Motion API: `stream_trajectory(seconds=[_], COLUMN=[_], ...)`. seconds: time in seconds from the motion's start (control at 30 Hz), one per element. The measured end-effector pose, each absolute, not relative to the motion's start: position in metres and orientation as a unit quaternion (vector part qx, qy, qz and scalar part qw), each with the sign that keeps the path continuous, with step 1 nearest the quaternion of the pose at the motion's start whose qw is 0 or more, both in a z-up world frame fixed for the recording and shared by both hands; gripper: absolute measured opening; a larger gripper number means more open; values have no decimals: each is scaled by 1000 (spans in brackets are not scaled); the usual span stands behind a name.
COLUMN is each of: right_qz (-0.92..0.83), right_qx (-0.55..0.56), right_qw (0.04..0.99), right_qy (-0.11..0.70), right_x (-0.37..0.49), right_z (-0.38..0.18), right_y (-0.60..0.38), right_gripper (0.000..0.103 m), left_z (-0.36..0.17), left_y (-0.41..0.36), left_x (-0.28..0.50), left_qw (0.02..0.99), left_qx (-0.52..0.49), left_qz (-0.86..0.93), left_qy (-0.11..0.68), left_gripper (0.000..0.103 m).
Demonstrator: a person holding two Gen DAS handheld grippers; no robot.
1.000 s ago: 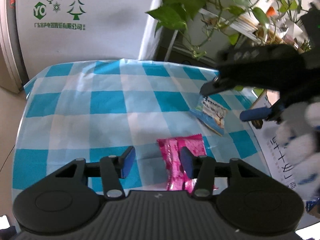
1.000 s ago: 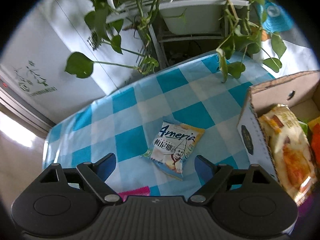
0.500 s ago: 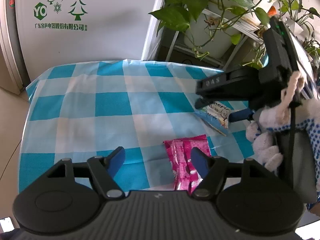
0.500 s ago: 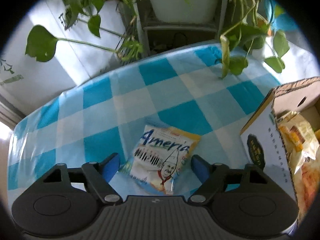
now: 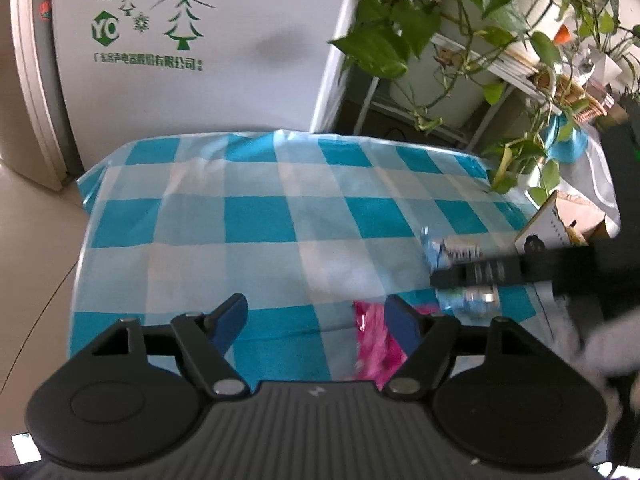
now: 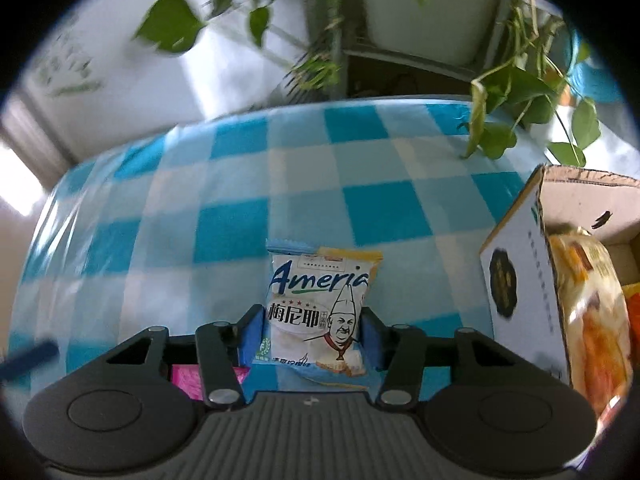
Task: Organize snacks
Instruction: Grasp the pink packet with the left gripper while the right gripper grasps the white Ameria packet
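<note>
A white snack packet with a chef picture lies on the blue-checked tablecloth. My right gripper is shut on it, a blue pad pressed to each side. In the left wrist view that gripper's black finger crosses the same packet. A pink packet lies flat on the cloth, partly hidden behind the right finger of my left gripper. The left jaws are opening, with only cloth between them. The pink packet also shows under my right gripper.
An open cardboard box stands at the table's right edge with an orange snack bag inside. Trailing green plants on a rack hang over the far right corner. A white appliance stands behind the table.
The right gripper came down over the white packet and closed on it. The left gripper's jaws spread apart beside the pink packet, which stayed on the cloth.
</note>
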State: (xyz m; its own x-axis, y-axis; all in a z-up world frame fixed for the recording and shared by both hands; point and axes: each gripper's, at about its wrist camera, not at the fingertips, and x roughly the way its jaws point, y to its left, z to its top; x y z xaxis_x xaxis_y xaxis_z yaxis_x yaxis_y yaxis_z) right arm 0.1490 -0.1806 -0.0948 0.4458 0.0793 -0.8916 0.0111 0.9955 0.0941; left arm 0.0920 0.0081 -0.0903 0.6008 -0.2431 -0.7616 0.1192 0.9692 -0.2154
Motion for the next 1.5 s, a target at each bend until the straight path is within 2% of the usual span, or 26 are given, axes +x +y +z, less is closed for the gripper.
stream_trajectory(seconds=[0.23,0.6,0.83,0.9,0.97,1.2,1.5], right_qz=[72,-1,-18,-20,-23,-32,-31], right_qx=[48,132,170,172,160,147,126], right_qw=[839,851,840,833,832,824,830], right_qy=[537,509,515,525,530,546,543], right_x=[113,67,42,38,36,37,34], right_z=[-87,-62,-67,-72,-76,-90,-90], right_y=[-160,-194,-201,-199,-194,-193,-191], right_gripper=[57,57,57,57,57,58,66], left_z=[-76,-93,-112,-116,-121,-125,-124], left_y=[18,-19,-39,-41,-40,-37,-37], left_x=[77,54,63,63,67,66,66], left_qw=[895,863,836,836,834,839,839], left_qx=[-50,104,160,163,163,156,157], left_qz=[-126,-271,-303,-304,-302,-304,-304], left_qy=[424,414,428,426,432,424,423], left_gripper=[76,77,78,85,102,103,103])
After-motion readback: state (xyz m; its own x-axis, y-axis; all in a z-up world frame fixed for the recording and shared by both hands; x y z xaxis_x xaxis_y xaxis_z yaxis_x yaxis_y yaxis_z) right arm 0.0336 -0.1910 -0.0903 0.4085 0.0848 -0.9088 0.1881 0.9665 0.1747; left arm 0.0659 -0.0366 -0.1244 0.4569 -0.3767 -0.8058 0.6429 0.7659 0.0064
